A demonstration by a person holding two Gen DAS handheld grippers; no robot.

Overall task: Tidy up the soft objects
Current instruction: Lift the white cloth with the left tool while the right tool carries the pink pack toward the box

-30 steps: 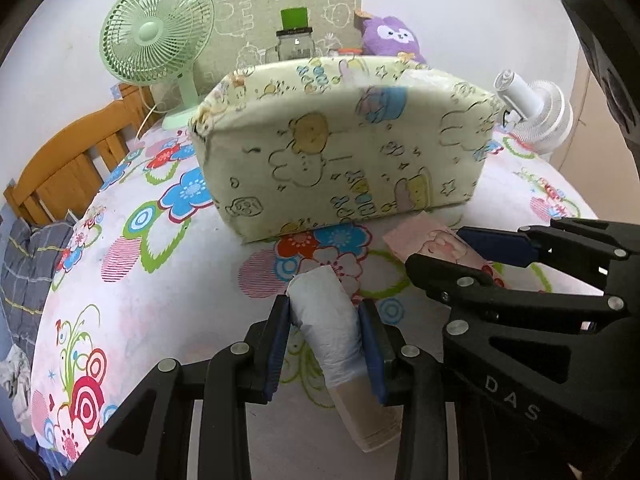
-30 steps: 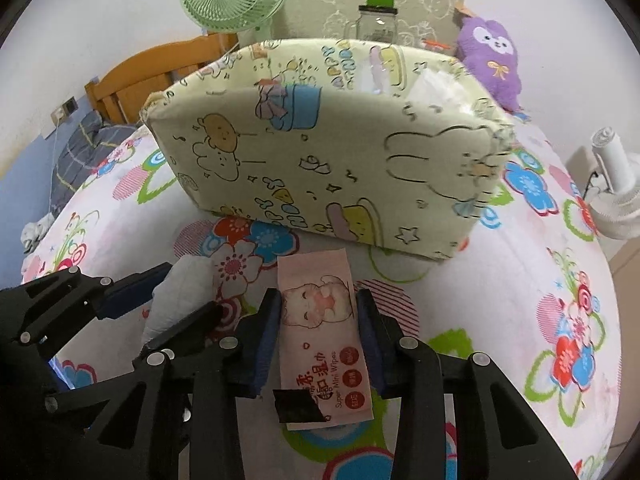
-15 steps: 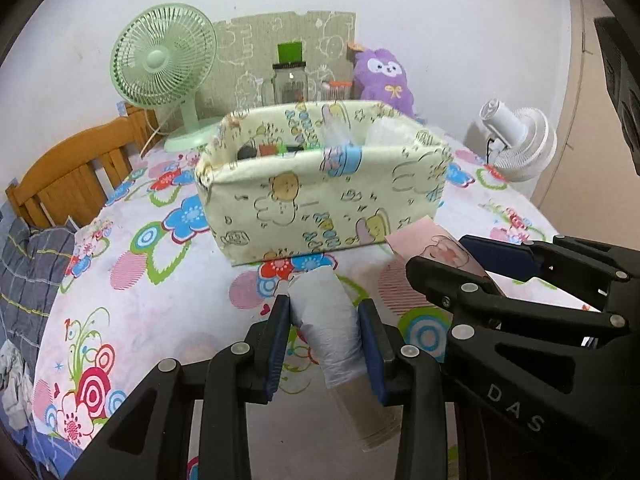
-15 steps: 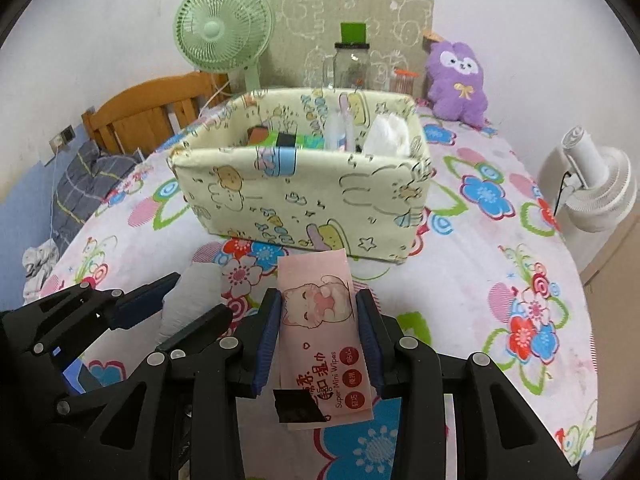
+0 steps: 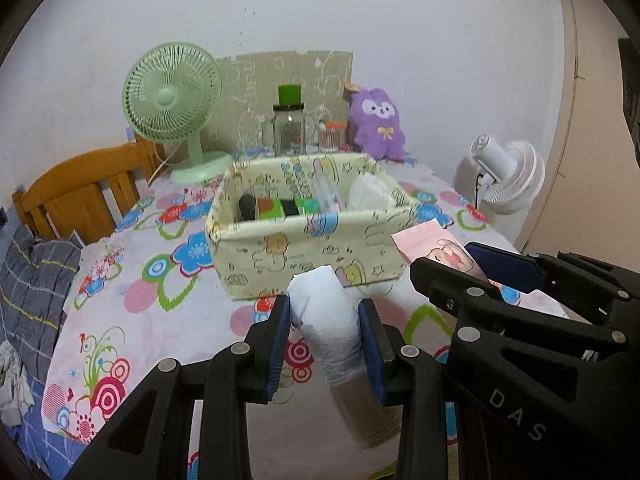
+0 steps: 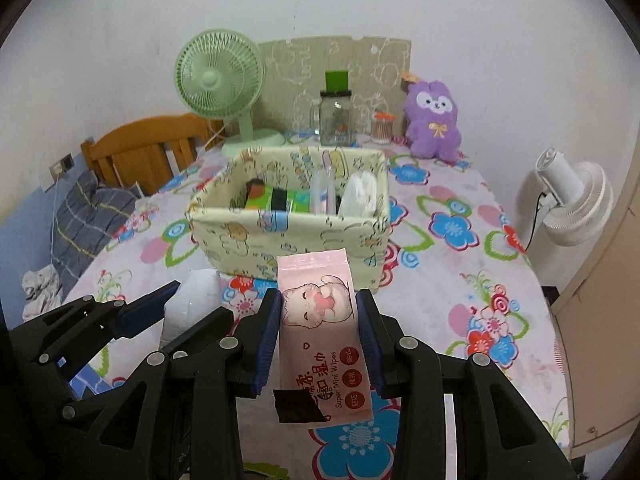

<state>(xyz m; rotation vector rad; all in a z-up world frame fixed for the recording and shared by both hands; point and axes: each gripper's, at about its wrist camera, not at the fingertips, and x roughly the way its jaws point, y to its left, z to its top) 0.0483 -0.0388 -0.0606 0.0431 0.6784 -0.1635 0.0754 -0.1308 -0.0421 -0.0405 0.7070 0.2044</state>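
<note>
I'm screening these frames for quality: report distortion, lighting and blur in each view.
Left wrist view: strong fisheye bowing with dark corner vignette; soft, even indoor light; the fabric storage box is sharp, while the wrapped white pack in the left gripper blurs at its near end. Right wrist view: the same bowing and vignette; no harsh glare; print on the pink wet wipes pack in the right gripper reads clearly.

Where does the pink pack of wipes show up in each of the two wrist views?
Left wrist view: the pink wipes pack sits right of centre, poking up from the right gripper, in front of the fabric basket's right corner.
Right wrist view: the pack is at lower centre, clamped between the jaws of the right gripper, just before the basket.
Shared landmark: the green fan behind the basket.
</note>
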